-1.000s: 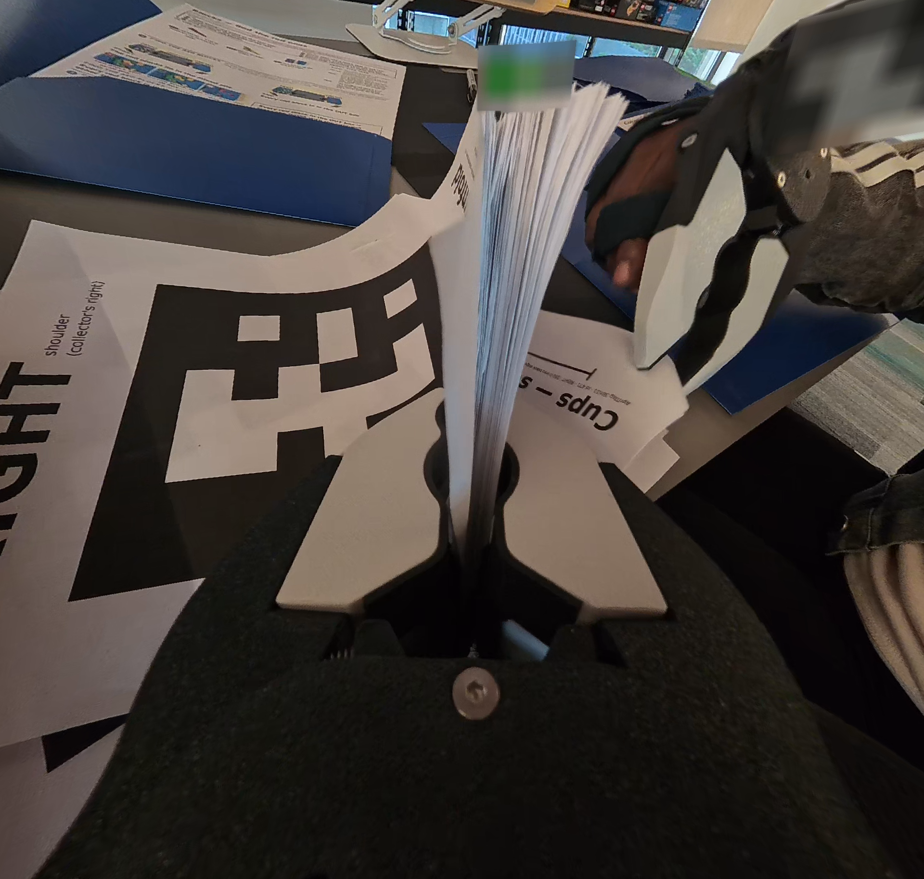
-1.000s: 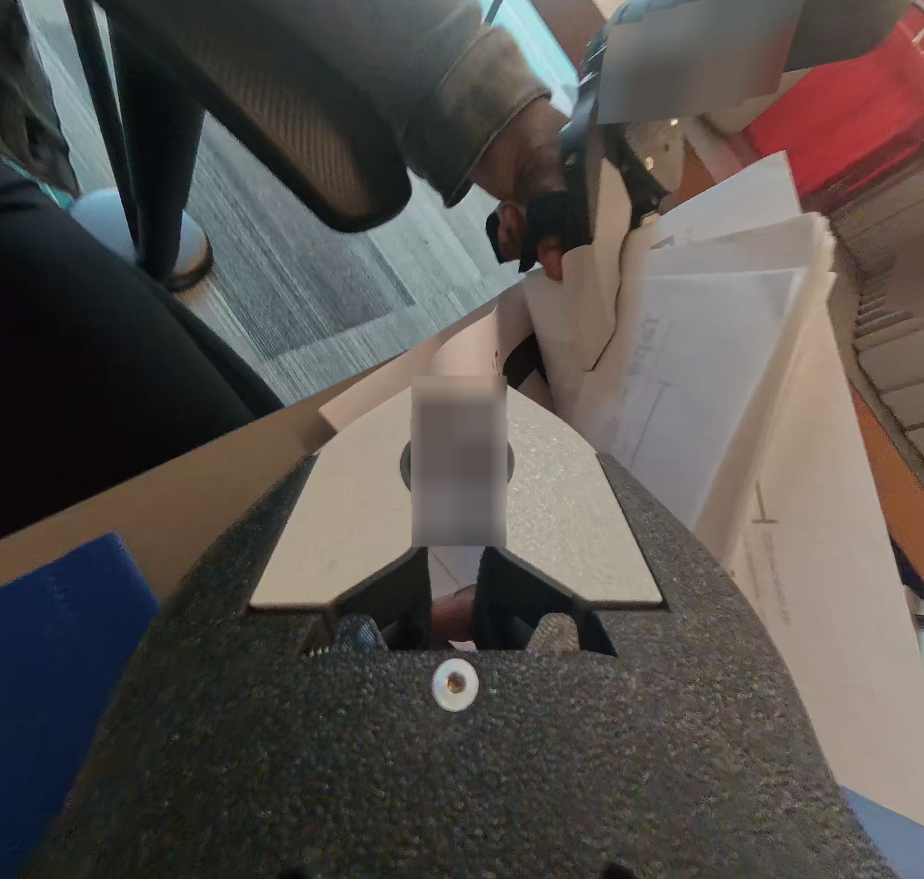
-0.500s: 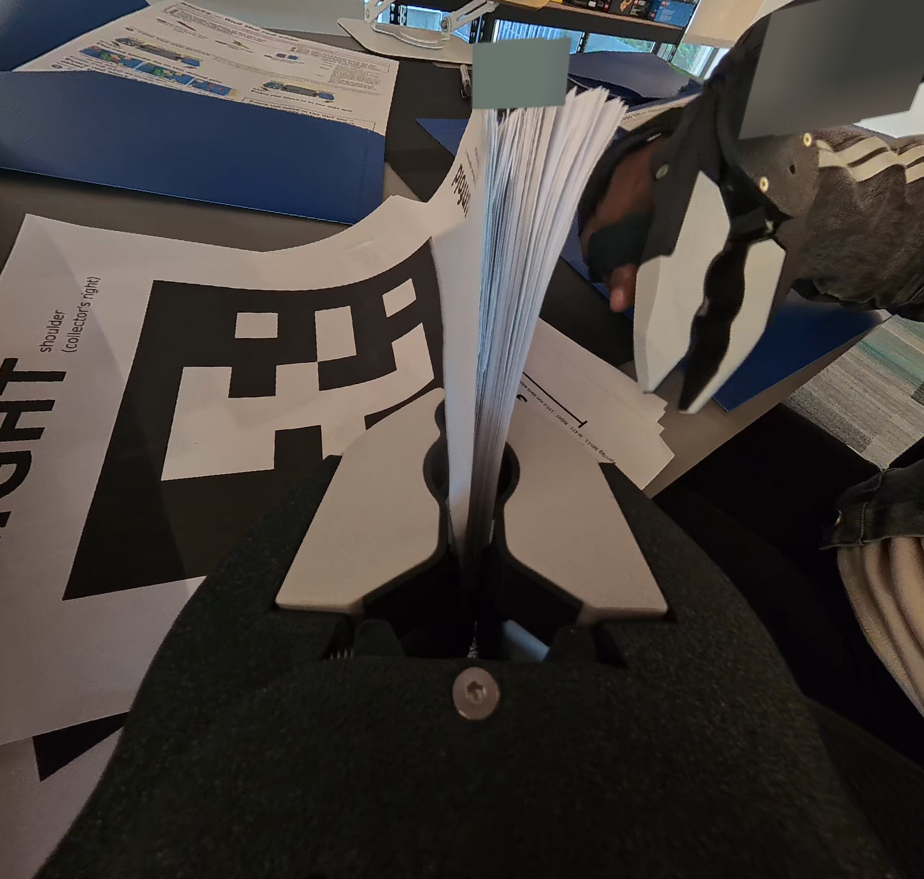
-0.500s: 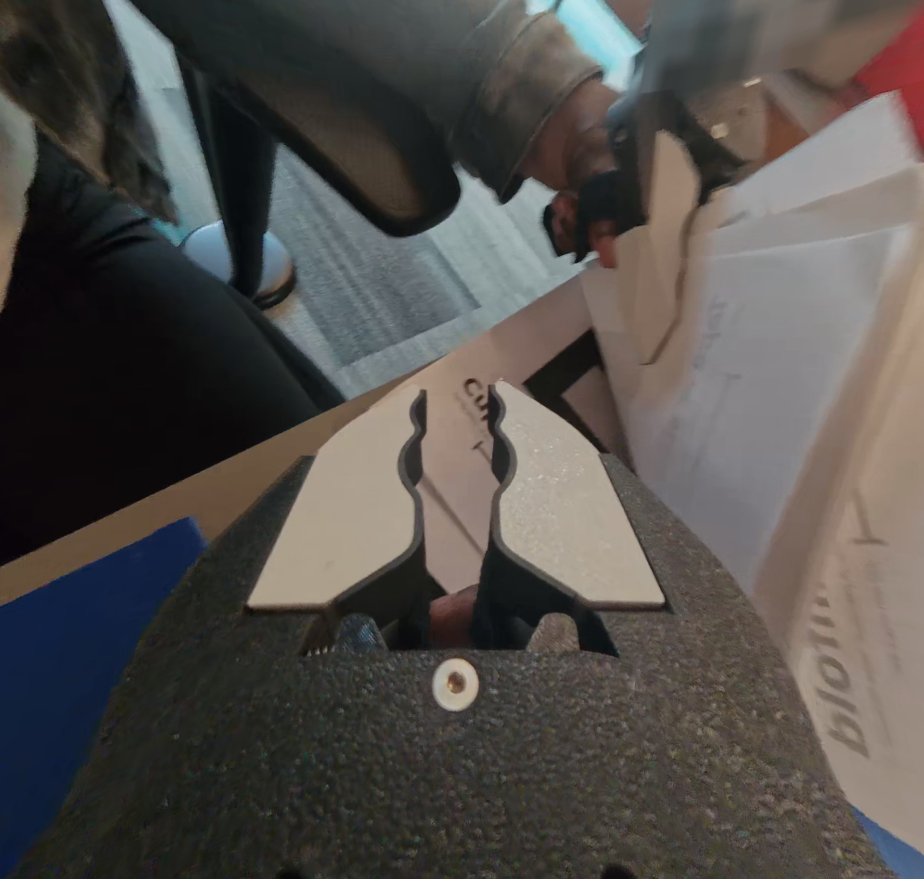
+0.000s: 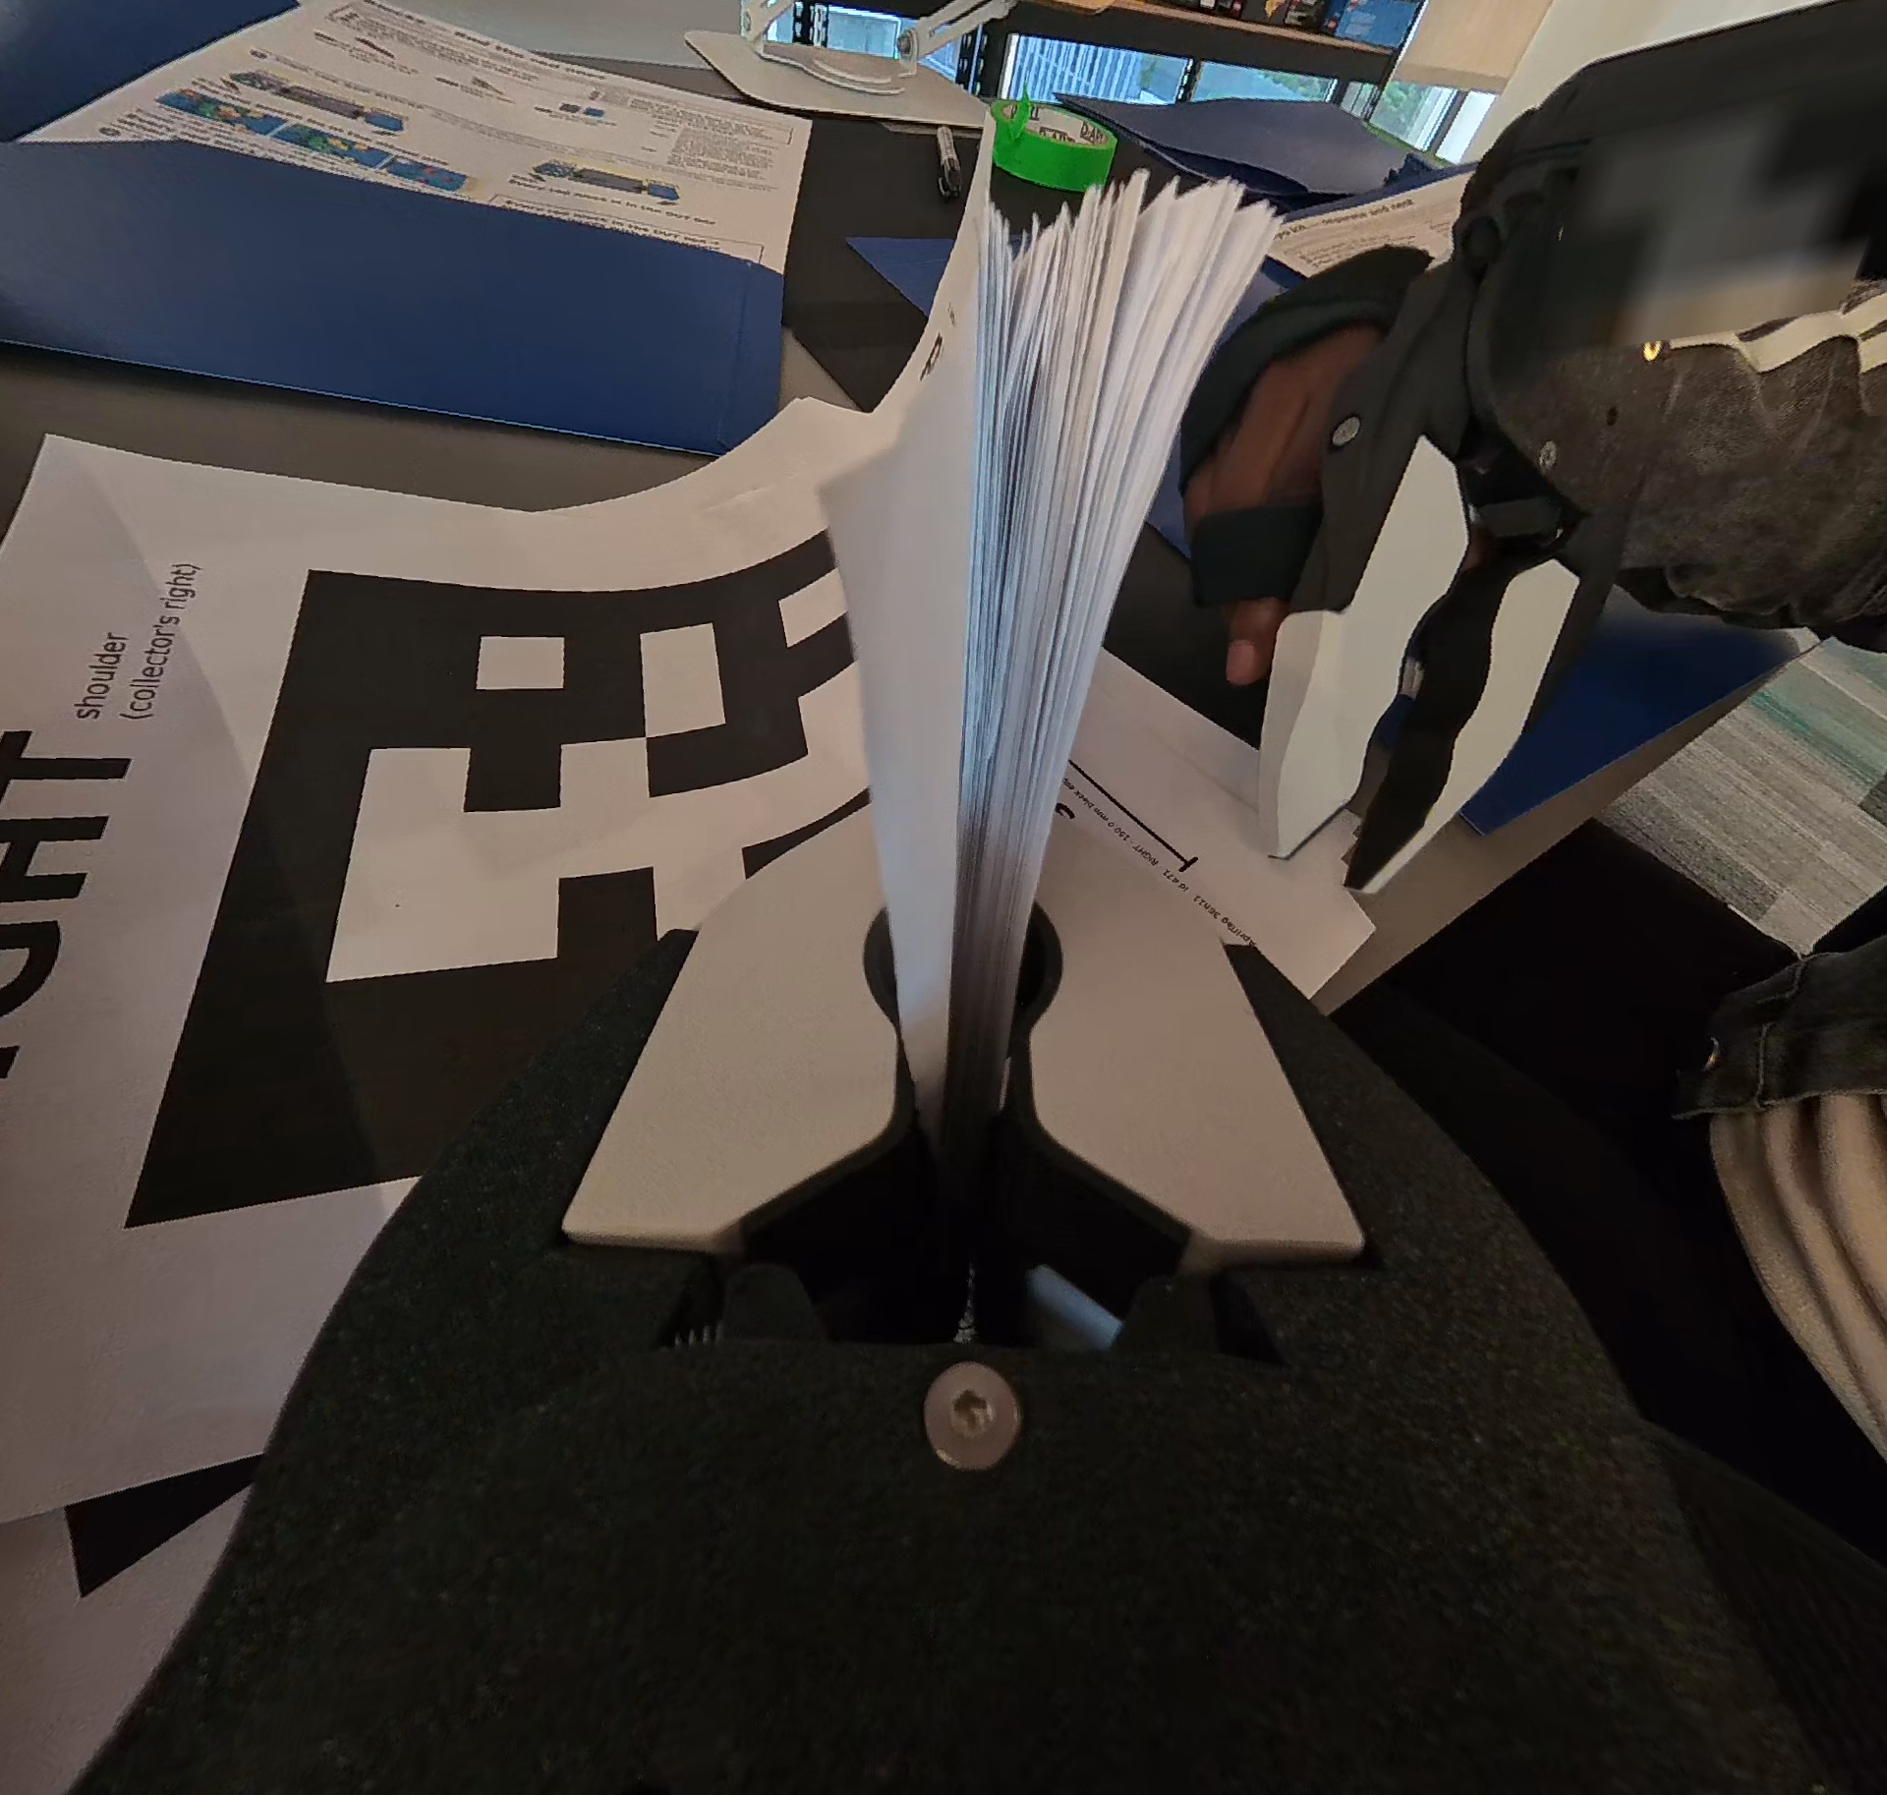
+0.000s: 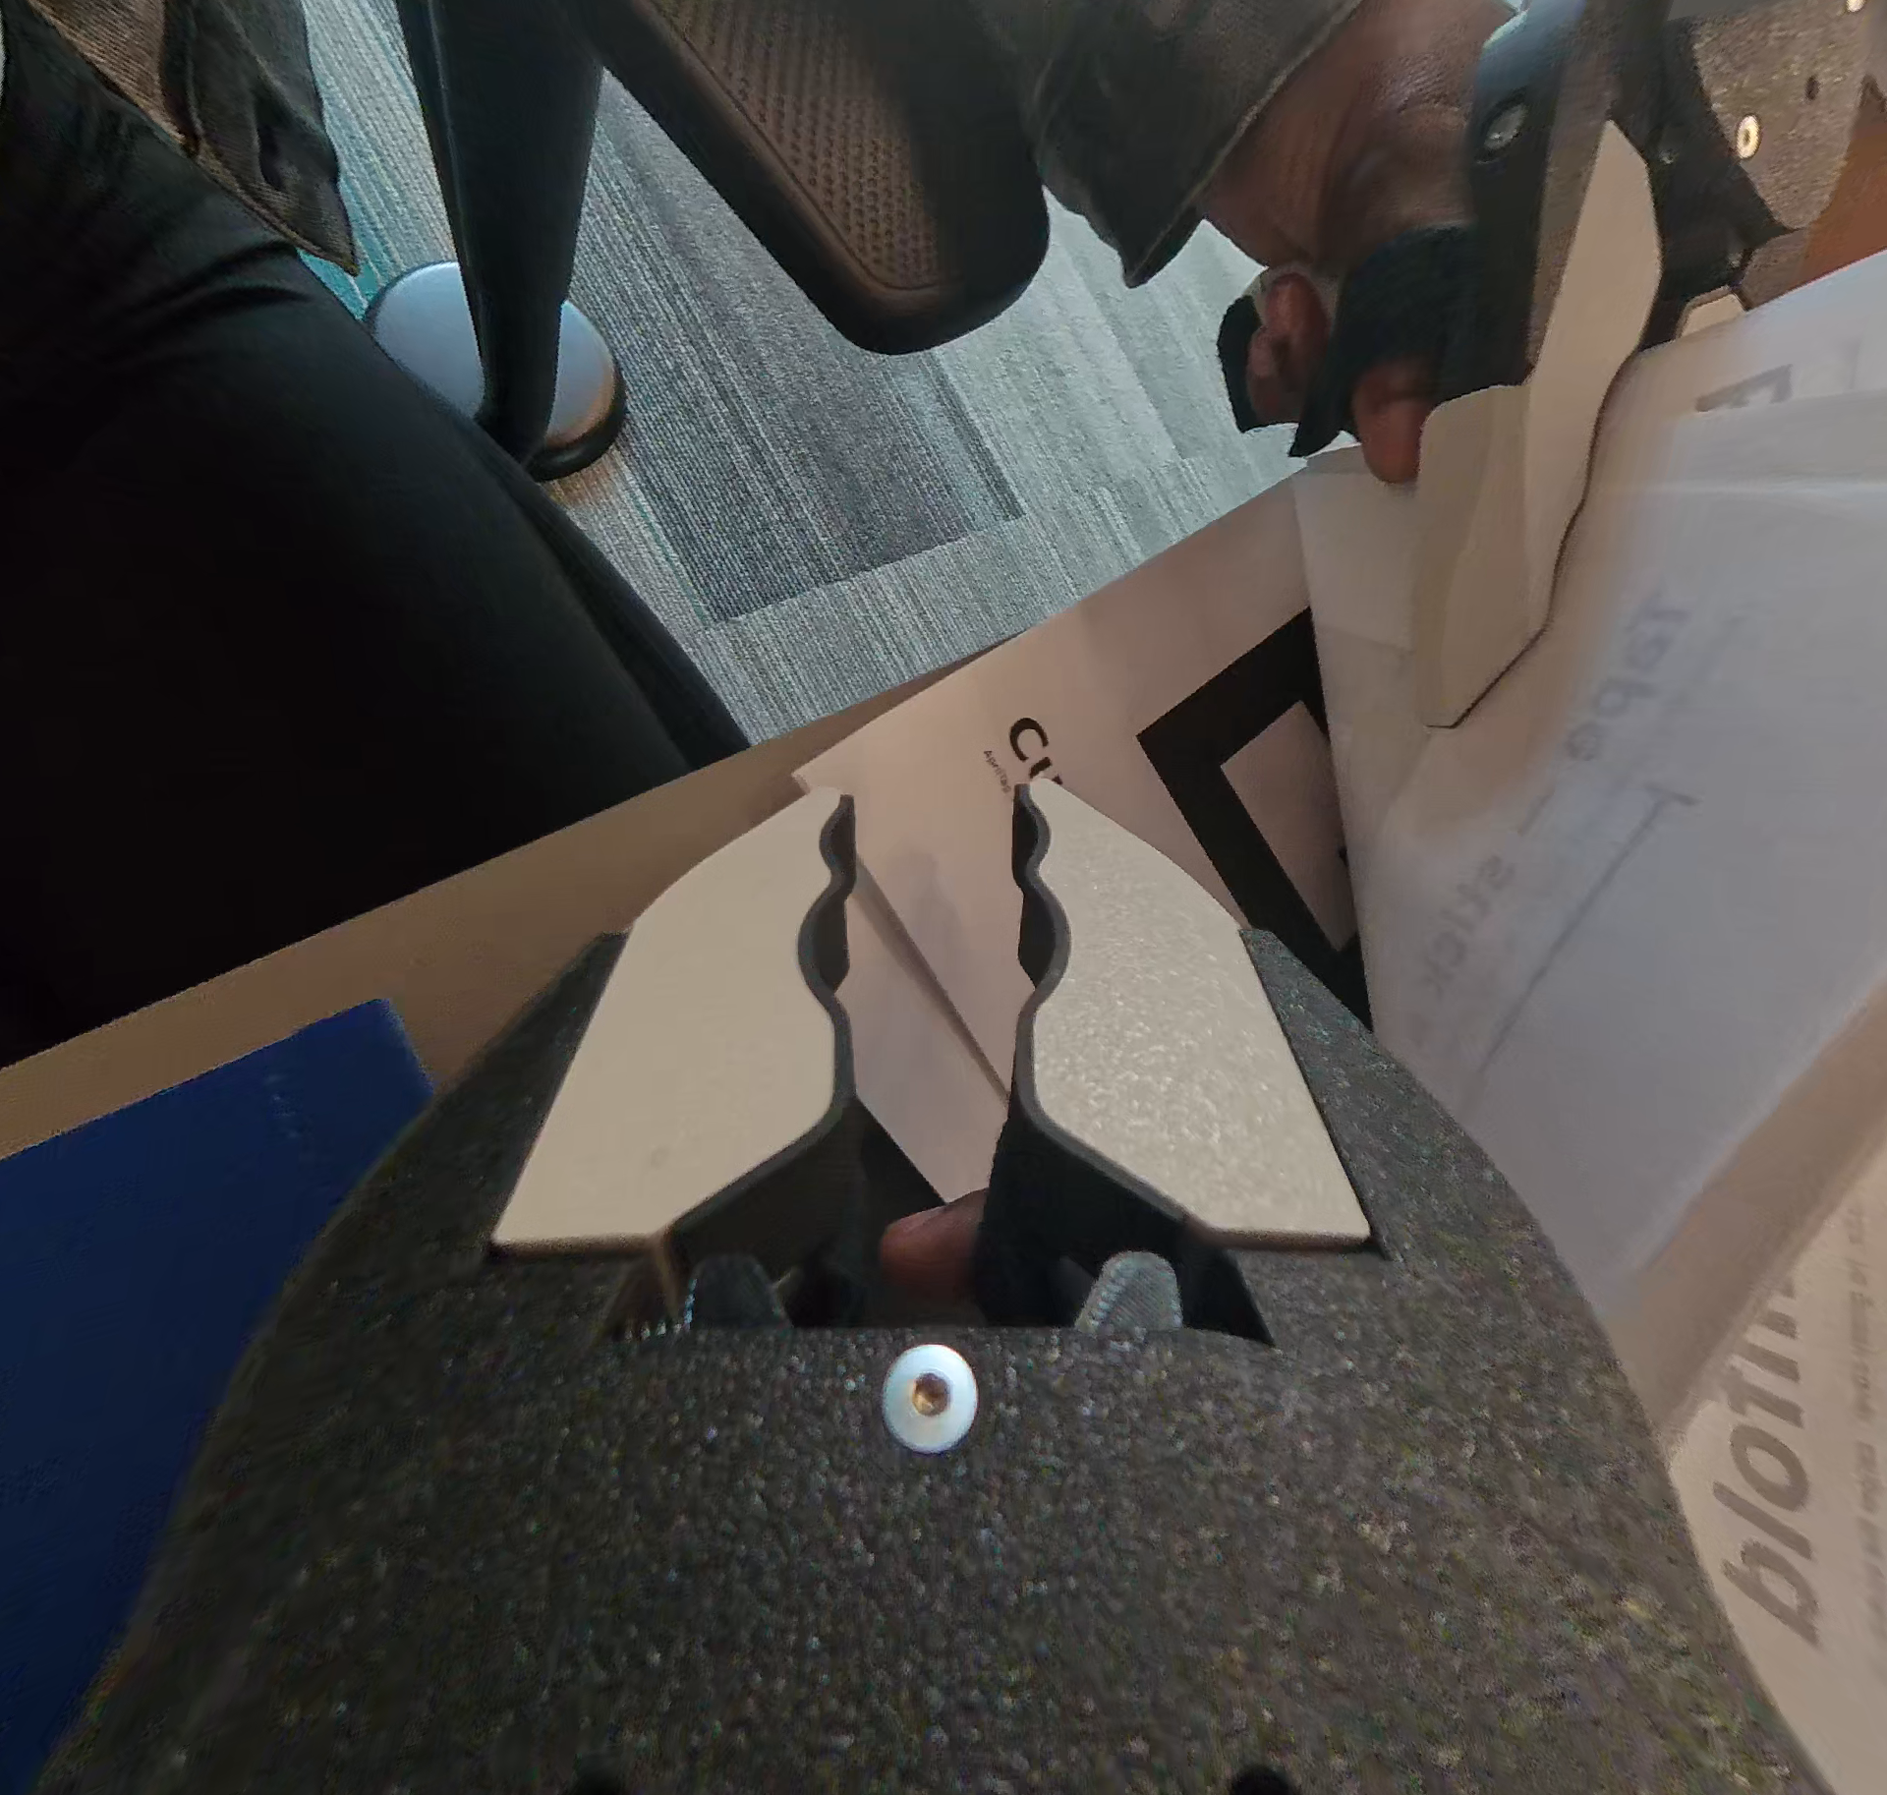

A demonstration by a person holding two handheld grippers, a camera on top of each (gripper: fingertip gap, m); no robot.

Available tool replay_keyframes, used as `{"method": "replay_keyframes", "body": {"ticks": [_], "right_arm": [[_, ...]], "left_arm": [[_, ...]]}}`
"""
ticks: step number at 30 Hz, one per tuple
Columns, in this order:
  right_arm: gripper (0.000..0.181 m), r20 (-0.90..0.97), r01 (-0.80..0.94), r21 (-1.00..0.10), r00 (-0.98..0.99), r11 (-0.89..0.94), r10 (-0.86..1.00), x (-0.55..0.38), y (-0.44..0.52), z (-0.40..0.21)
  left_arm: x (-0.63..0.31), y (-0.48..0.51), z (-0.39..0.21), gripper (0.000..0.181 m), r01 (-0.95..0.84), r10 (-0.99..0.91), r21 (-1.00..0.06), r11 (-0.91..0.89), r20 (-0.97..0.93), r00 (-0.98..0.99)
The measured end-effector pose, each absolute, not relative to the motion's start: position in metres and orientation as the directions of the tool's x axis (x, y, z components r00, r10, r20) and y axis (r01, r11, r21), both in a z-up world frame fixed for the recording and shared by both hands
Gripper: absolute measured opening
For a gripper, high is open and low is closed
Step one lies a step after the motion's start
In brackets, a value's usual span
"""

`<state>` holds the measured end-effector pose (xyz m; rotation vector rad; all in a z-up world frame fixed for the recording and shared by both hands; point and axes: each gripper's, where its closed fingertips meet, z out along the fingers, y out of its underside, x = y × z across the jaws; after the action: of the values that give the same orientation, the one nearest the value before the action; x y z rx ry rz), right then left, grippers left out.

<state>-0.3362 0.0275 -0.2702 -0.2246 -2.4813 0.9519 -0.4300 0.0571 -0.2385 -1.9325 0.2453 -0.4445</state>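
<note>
My left gripper (image 5: 960, 929) is shut on a thick stack of white paper sheets (image 5: 1062, 480), held upright on edge above the table. The stack also shows in the right wrist view (image 6: 1634, 827), with one left finger (image 6: 1501, 571) pressed on it. My right gripper (image 6: 931, 801) is open and empty. It is tilted down over loose printed sheets (image 6: 1021, 704) at the table's near edge, just right of the stack; the left wrist view shows it too (image 5: 1317, 857). A large sheet with a black square pattern (image 5: 460, 725) lies flat to the left.
Blue folders (image 5: 357, 296) with printed pages lie at the back left, another (image 6: 184, 1235) lies by my right gripper. A green tape roll (image 5: 1052, 148), a pen (image 5: 948, 168) and a white stand (image 5: 848, 61) sit at the back. The table edge (image 5: 1430, 929) is right; an office chair (image 6: 796, 112) stands beyond.
My right gripper's jaws have opened wider and it has dropped lower toward the loose sheets at the table edge. My left gripper has kept its hold on the stack.
</note>
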Motion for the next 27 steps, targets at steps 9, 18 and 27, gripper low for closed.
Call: {"method": "replay_keyframes", "body": {"ticks": [9,18,27], "right_arm": [[0.046,0.328,0.234,-0.704,-0.730,0.671,0.599,-0.357,0.017,-0.262],[0.051,0.337,0.447,-0.696,-0.488,0.562,0.805,-0.343,0.029,-0.272],[0.041,0.363,0.383,-0.725,-0.493,0.572,0.791,-0.348,0.029,-0.253]], "left_arm": [[-0.430,0.057,-0.239,0.014,0.037,-0.369,-0.917,-0.397,0.197,0.908],[-0.430,0.057,-0.238,0.014,0.046,-0.369,-0.917,-0.396,0.204,0.907],[-0.430,0.056,-0.238,0.014,0.042,-0.372,-0.917,-0.397,0.202,0.906]]}}
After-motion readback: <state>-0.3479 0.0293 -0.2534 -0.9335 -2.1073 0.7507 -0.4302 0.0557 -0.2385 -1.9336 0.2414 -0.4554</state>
